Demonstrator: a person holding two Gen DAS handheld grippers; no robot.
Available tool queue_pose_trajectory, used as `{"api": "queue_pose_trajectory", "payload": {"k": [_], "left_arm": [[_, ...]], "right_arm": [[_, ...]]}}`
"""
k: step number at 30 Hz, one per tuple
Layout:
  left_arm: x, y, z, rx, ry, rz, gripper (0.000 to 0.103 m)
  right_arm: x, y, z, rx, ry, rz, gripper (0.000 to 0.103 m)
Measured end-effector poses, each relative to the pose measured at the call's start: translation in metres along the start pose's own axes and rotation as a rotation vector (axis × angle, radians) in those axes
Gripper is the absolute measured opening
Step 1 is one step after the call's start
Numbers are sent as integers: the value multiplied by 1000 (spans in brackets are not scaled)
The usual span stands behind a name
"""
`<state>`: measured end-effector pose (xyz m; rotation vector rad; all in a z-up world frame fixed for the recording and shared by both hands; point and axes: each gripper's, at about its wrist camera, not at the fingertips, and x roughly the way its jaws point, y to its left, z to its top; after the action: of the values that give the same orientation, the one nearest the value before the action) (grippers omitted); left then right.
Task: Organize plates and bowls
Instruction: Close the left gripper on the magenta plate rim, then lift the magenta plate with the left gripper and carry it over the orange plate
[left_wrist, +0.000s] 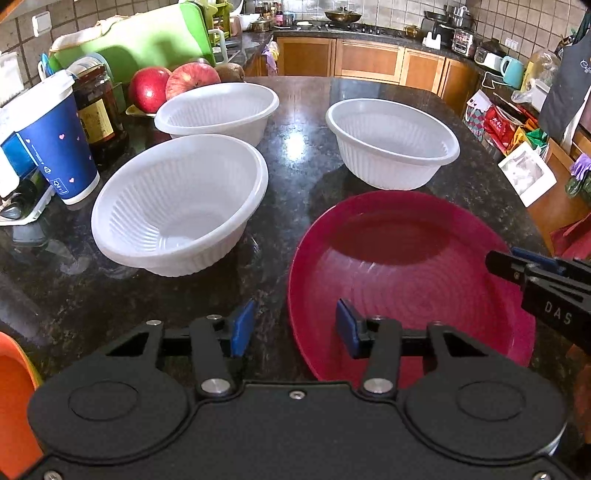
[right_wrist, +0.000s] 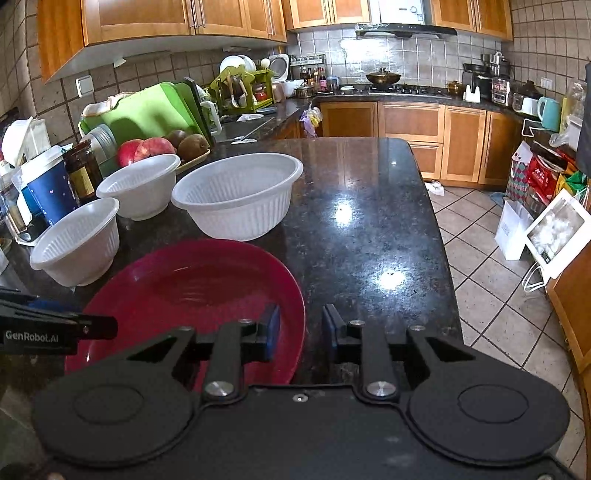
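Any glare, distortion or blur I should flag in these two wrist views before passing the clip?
Left wrist view: strong fisheye bending at the edges, one bright glare patch on the dark countertop between the white bowls, red plate sharp. Right wrist view: same fisheye curve, several ceiling-light reflections on the countertop, cabinets in the distance soft but readable. No motion blur in either.

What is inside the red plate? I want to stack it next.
Nothing lies in the red plate; only its ribbed surface shows. Its near edge is hidden behind the left gripper.
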<state>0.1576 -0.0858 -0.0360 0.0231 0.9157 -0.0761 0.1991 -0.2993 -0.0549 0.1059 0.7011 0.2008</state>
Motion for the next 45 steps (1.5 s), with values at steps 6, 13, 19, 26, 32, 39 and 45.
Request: {"api": "queue_pose_trajectory", "payload": {"k": [6, 13, 19, 26, 32, 39, 45], "left_arm": [[3, 0, 5, 5, 8, -41, 34], [2, -3, 3, 11, 7, -25, 34], [0, 0, 3, -14, 14, -10, 24], [-6, 11, -5, -34, 21, -7, 12], [-18, 15, -14, -39, 10, 16, 12], [-40, 21, -23, -53, -18, 32, 12], [-53, 28, -32, -60, -22, 45, 12]], "right_arm": [[0, 2, -2, -7, -1, -1, 20], [-5, 6, -7, -27, -10, -2, 18], [-9, 6, -7, -24, -3, 3, 18], [-17, 8, -10, -11, -2, 27, 18], [-28, 20, -15, -27, -20, 37, 18], [-47, 35, -20, -48, -39, 42, 18], [-58, 49, -27, -55, -45, 44, 18]]}}
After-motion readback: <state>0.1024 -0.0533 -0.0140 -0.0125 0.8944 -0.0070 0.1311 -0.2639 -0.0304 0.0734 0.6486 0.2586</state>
